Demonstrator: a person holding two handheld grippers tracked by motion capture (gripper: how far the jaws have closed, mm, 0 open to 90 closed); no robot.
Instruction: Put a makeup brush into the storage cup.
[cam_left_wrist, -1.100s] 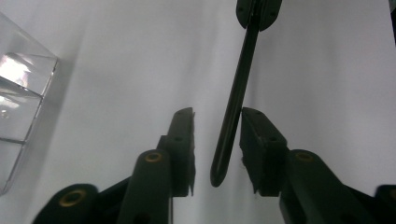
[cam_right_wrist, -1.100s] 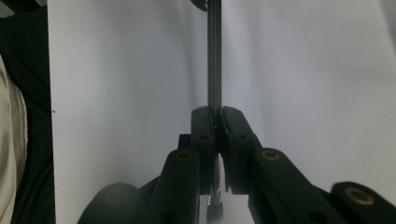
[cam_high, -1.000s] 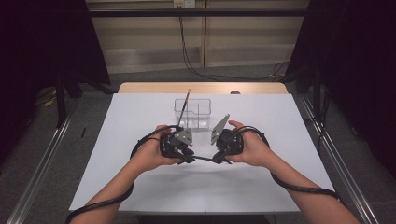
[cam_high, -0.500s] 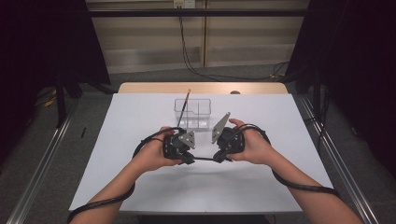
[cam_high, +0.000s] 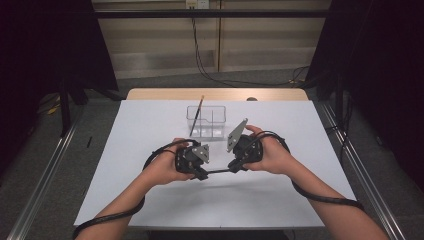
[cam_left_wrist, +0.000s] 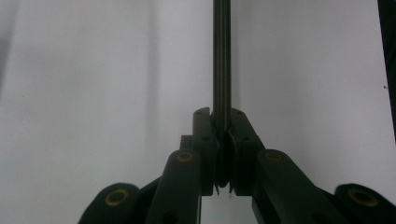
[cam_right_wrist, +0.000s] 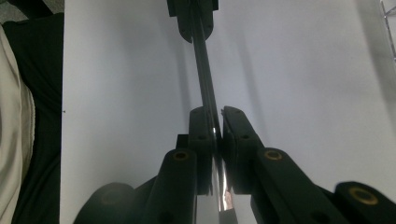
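left tool (cam_high: 201, 173), right tool (cam_high: 234, 167), gripping one dark rod (cam_high: 218, 171)

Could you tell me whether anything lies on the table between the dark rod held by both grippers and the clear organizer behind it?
Nothing visible does. The dark rod spans between the left gripper and right gripper, both shut on it. The white table between it and the clear organizer is bare; a pencil already leans in its left compartment.

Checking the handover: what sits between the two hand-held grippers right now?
A thin dark rod spans the gap above the white table, clamped by the left hand-held gripper and the right hand-held gripper; the high view shows it bridging them.
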